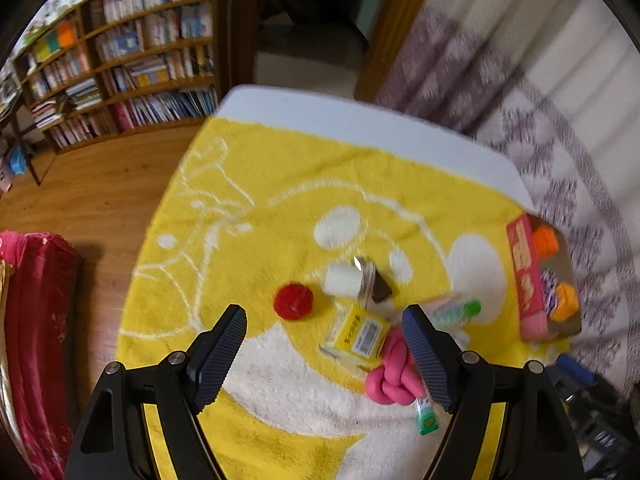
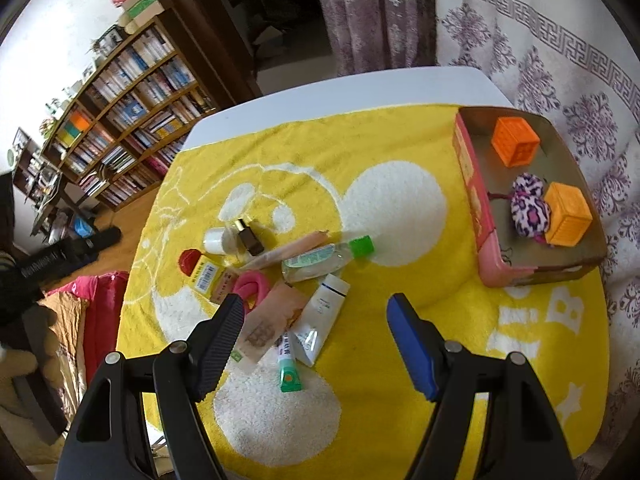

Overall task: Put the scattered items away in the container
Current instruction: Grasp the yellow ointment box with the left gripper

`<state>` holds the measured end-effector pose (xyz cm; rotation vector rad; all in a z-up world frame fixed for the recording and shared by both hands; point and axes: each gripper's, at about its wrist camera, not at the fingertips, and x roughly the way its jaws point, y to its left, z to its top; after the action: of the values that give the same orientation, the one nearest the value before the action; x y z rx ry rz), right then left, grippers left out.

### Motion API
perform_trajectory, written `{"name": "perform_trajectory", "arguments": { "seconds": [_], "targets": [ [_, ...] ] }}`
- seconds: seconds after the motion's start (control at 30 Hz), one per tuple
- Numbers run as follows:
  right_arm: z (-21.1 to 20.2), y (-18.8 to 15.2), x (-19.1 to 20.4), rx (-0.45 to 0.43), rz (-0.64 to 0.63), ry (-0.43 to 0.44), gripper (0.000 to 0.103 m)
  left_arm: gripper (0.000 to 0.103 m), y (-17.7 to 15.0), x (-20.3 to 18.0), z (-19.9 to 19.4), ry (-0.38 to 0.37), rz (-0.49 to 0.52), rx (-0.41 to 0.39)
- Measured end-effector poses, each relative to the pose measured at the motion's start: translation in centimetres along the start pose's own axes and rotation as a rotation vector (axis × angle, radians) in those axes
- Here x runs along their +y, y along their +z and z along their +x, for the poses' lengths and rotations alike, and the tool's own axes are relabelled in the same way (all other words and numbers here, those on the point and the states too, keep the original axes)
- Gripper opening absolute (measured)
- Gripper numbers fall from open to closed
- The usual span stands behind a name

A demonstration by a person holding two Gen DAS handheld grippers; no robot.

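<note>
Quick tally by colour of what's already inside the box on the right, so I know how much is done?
Orange cubes: 2
Purple-and-white spotted plush: 1
Total in the box: 3

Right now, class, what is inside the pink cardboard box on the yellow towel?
The box holds two orange cubes and a purple-and-white spotted fuzzy toy beside the nearer cube. The floor under them is covered, and the near wall hides the bottom just behind it.
</note>
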<state>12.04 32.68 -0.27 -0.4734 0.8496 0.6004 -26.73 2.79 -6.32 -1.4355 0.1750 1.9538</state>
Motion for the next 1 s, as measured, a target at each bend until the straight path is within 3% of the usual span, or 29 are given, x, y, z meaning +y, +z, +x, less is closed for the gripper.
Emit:
{"name": "perform_trajectory", "arguments": {
  "seconds": [0.47, 0.9, 0.97, 1.0],
  "targets": [
    [2.2, -0.1, -2.0, 0.06, 0.085, -0.044, 0.077, 0.082, -1.7, -2.3, 7.6, -0.01, 0.12, 0.184],
    [4.2, -0.2, -2.4, 0.111, 0.119, -0.062, 0.077, 0.082, -1.8, -2.5, 11.6, 0.016, 0.17, 0.233],
    [4.7, -0.3, -2.3, 0.124, 0.116, -0.061, 0.077, 0.07, -1.7, -2.4, 12.0, 0.008, 0.173, 0.234],
    [5.0, -0.4, -2.2, 0.13, 0.114, -0.061, 0.077, 0.055, -1.8, -2.4, 12.3, -0.001, 0.172, 0.245]
  ]
}}
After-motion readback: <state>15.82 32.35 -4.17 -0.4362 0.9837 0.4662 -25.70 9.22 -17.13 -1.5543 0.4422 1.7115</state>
